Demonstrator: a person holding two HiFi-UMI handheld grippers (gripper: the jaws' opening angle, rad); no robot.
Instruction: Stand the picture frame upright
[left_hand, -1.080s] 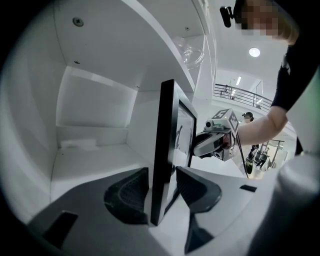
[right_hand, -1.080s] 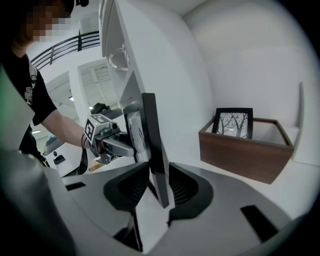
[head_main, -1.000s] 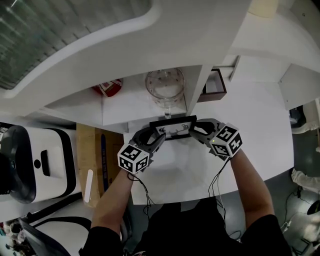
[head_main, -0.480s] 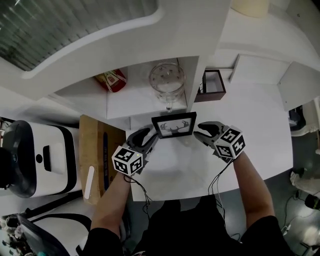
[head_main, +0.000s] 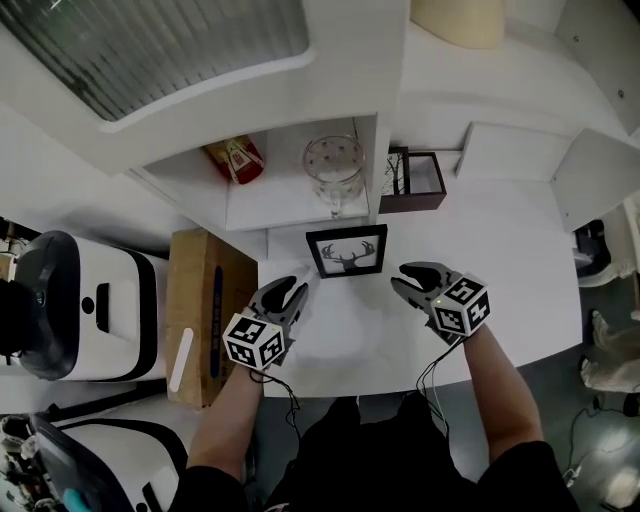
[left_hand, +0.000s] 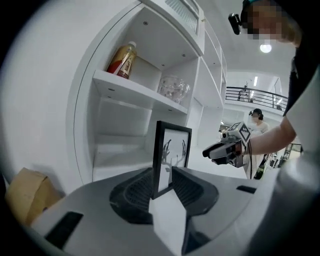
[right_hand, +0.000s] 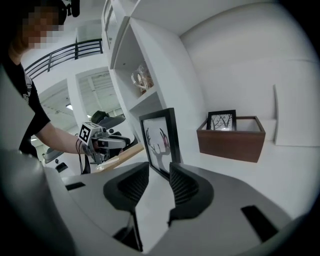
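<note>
Head view: black picture frame (head_main: 347, 251) w/ antler print stands upright on white counter (head_main: 500, 230), in front of shelf unit (head_main: 300, 200); task looks done. Left tool (head_main: 291, 289) & right tool (head_main: 406, 275) flank it, not touching, jaws parted, empty, just been narrowing slightly. Frame thin, rectangular, dark-rimmed; counter smooth.

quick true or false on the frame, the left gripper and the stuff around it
1. The picture frame stands upright on the white table. True.
2. The left gripper is clamped on the frame. False: its fingers have just been closing a little, but nothing is between them and they sit short of the frame.
3. A glass jar sits on the shelf behind the frame. True.
4. In the head view, the brown box lies left of the frame. False: it is to the frame's right, further back.
</note>
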